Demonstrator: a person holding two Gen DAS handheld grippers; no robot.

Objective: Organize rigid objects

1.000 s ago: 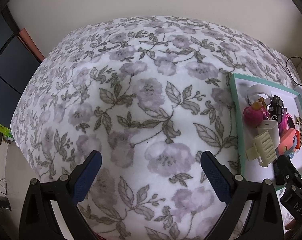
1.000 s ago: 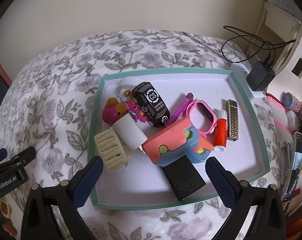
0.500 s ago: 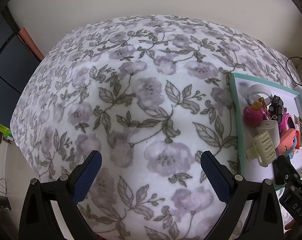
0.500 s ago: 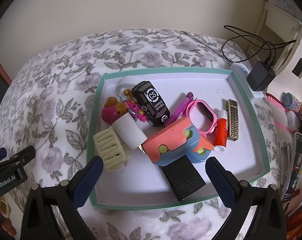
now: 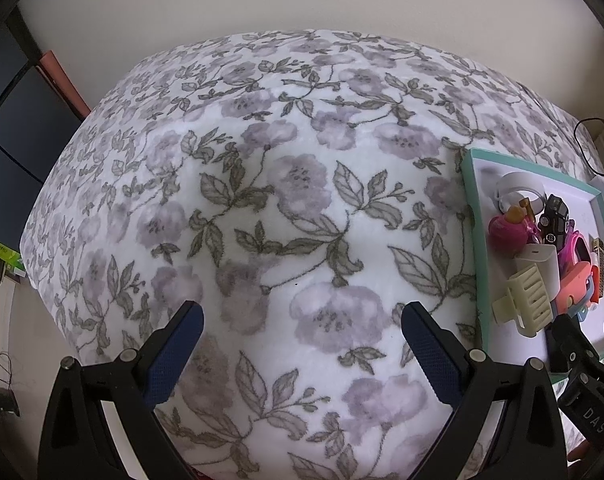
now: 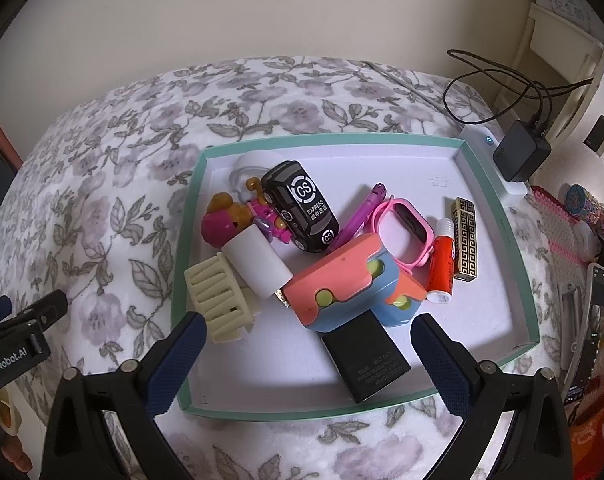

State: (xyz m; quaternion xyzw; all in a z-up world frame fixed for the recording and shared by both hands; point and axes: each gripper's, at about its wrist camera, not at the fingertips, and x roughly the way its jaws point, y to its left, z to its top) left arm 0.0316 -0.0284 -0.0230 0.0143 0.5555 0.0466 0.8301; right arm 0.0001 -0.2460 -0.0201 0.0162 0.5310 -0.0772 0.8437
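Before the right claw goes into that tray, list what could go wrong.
1. The items are piled: the coral and blue case lies on the black block and against the white cylinder, so pulling one may drag or tip the others.
2. The cream hair clip overhangs the teal tray rim; a nudge from the open right claw could knock it onto the floral blanket.

one tray (image 6: 497,216), one toy car (image 6: 302,206), two tools (image 6: 302,356) (image 5: 298,356).
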